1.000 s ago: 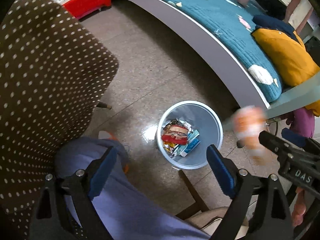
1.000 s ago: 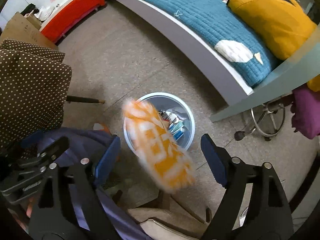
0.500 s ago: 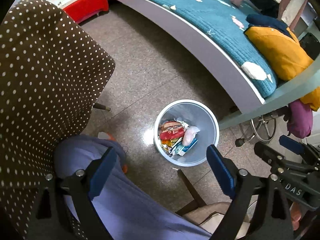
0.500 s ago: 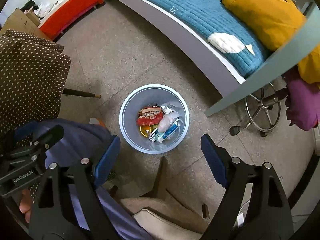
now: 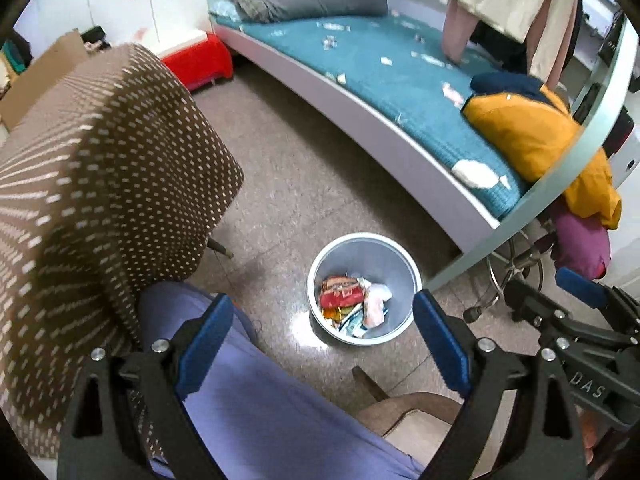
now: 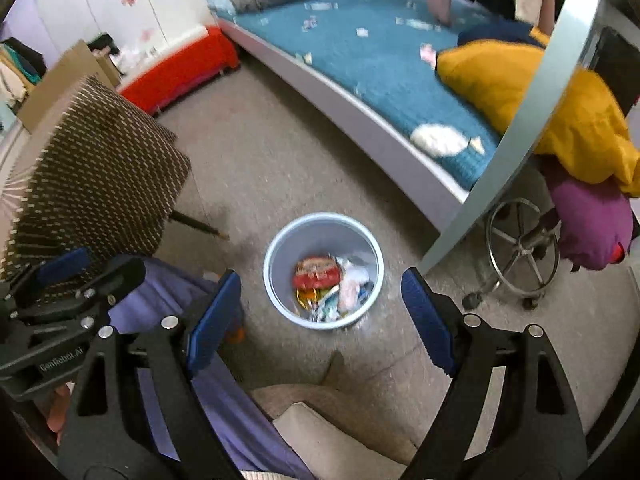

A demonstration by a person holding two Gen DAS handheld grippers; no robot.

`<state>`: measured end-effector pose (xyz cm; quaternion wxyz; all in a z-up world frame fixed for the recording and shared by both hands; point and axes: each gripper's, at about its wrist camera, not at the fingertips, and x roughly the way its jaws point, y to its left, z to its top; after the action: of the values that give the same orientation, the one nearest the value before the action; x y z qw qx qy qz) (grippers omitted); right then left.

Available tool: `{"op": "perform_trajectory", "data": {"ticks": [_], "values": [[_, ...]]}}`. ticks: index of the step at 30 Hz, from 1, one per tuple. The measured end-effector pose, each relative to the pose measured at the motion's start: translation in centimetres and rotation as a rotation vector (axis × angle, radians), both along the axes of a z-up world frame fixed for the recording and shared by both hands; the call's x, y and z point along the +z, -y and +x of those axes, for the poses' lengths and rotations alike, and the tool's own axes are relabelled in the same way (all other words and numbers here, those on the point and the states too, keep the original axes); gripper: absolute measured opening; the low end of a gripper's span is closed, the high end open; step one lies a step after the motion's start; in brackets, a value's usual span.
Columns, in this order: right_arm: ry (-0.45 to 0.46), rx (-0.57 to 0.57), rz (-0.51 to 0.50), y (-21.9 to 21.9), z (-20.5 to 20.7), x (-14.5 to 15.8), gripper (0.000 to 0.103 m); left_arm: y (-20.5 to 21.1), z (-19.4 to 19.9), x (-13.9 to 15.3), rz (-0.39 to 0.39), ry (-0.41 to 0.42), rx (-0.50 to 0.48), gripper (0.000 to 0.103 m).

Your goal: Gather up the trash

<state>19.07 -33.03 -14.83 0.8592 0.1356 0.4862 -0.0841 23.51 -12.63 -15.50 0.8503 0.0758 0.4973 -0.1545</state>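
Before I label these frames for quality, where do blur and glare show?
Left wrist view: dotted chair streaks with motion blur; a glare patch on the floor beside the bin. Right wrist view: bed soft, bin contents smeared.

Wrappers in the bin overlap, unreadable; scraps on the bed are blurred.

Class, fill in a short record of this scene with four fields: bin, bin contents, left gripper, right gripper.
bin: pale blue bin standing upright on the floor beside the bed
bin contents: red packet and mixed wrappers, well below the rim
left gripper: left gripper open, nothing between its pads
right gripper: right gripper open, nothing between its pads
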Motion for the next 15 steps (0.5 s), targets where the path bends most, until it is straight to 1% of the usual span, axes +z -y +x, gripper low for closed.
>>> {"op": "perform_trajectory", "data": {"ticks": [6, 10, 15], "values": [[0.150, 0.044, -0.012, -0.9, -3.3, 3.4, 0.081, -0.7, -4.2, 4.1, -0.012, 0.154, 0.053, 0.089], [0.246, 0.082, -0.007, -1.5, -5.0, 5.7, 0.081, -1.6, -7.0, 7.1, -0.013, 0.269, 0.112, 0.090], [0.370, 0.130, -0.003, -2.4, -6.6, 8.7, 0.081, -2.2, -9.5, 10.3, -0.009, 0.402, 0.191, 0.090]]}}
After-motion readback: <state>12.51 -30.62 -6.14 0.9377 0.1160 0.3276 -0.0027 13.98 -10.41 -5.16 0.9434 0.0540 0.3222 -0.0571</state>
